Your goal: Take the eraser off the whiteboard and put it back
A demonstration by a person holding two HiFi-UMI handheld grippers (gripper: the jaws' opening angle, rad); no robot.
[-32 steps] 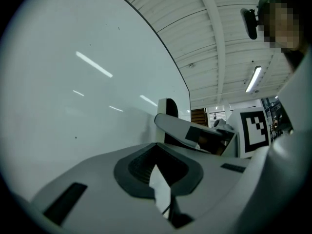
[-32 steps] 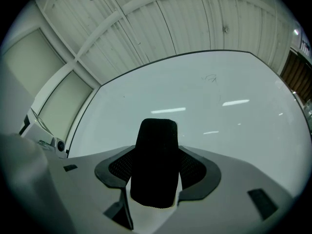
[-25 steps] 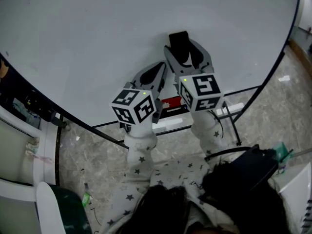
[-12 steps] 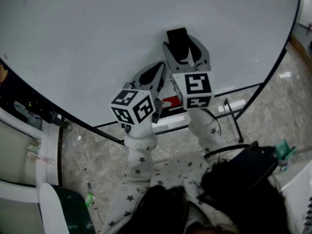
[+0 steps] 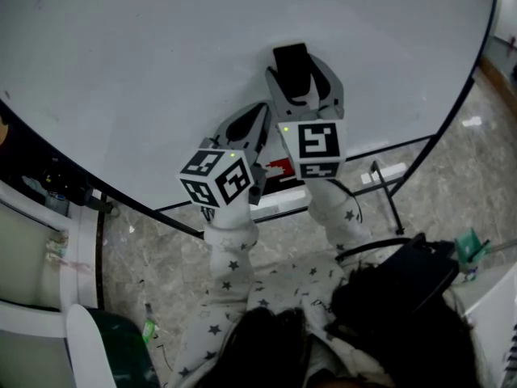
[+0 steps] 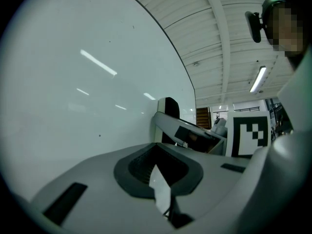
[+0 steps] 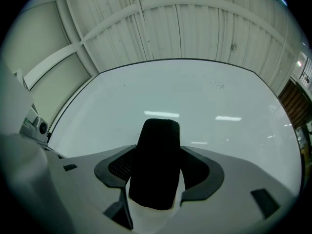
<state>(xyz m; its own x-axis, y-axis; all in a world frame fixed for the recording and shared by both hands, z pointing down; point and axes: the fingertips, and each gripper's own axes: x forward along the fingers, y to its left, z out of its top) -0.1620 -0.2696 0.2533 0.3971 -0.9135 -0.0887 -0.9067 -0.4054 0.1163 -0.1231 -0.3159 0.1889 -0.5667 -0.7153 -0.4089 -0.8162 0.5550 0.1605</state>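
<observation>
The whiteboard (image 5: pixel 161 55) fills the upper part of the head view, and its dark-framed lower edge runs across the middle of the frame above a marbled floor (image 5: pixel 452 184). The right tool (image 5: pixel 303 83) is closed on the eraser (image 5: pixel 292 63). In the right gripper view both dark ribbed pads press against the long sides of the black block, which stands lengthwise between the jaws with its far end projecting beyond the fingertips toward the board. The eraser sits in front of the board surface, a short way above the lower edge and right of the left tool. Whether its far end touches the board cannot be determined from any view. The left tool (image 5: pixel 260 113) is closed and empty. In the left gripper view its fingertips meet and nothing is between the pads. This tool points at the board just above the lower edge, beside the right tool and slightly lower in the frame. Each tool carries a cube with square markers, and both are held by arms in star-patterned sleeves (image 5: pixel 230 257). A red object (image 5: pixel 283 170) lies just below the lower edge, between the two tools as seen from the head view.
</observation>
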